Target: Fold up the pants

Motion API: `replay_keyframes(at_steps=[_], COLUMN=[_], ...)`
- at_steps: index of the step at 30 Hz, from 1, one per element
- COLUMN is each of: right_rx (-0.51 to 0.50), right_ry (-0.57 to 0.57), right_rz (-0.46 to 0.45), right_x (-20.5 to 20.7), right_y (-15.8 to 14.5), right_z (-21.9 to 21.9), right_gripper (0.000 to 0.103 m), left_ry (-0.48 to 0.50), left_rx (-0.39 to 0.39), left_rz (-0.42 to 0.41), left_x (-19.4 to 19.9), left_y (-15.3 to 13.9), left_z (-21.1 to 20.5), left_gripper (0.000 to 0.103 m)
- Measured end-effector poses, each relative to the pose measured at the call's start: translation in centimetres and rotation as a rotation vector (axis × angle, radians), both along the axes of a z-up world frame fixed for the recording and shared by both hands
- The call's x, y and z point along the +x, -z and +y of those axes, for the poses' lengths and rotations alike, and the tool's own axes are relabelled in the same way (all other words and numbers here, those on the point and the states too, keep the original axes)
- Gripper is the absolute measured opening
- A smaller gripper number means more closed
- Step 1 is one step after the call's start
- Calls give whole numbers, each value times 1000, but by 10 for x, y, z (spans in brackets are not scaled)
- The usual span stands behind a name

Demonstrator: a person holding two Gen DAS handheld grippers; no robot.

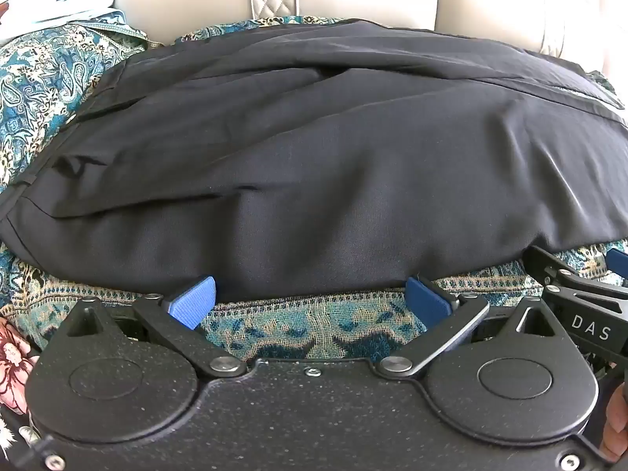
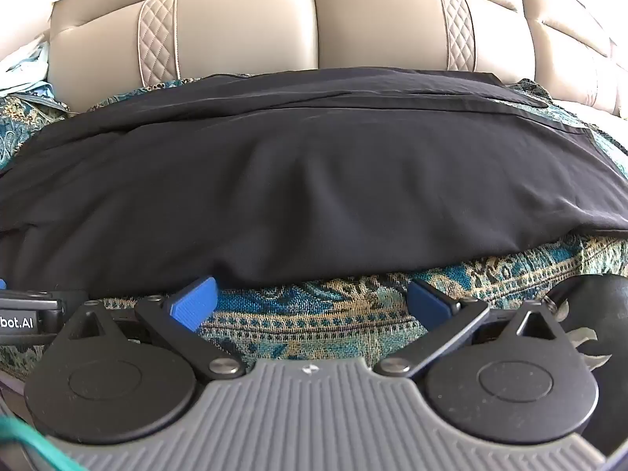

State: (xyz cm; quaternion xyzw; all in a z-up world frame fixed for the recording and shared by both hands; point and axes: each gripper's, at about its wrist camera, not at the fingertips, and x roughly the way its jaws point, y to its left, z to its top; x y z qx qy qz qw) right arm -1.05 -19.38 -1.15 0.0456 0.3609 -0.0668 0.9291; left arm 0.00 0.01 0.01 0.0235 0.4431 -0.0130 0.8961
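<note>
Patterned sofa cover (image 1: 310, 325), black pants (image 1: 314, 165) spread flat

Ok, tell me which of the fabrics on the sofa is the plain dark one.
The black pants, lying flat in front of both open grippers. The teal paisley throw beneath them is patterned, and the crumpled cloth at far left is pale blue.

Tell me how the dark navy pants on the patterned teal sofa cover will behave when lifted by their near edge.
The dark navy pants probably go floppy: soft creases run across them. Likely light, being thin cloth. The layers may slide apart.
</note>
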Motion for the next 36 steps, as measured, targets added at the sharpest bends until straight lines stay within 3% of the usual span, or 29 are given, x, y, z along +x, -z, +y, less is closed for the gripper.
replay_keyframes(at_steps=[36], right_rx=[8], right_ry=[6], right_rz=[22], right_x=[3], right_y=[0], right_z=[0], right_gripper=[103], left_ry=[0], left_rx=[0], left_rz=[1], left_x=[0], left_y=[0], left_z=[0], left_gripper=[103])
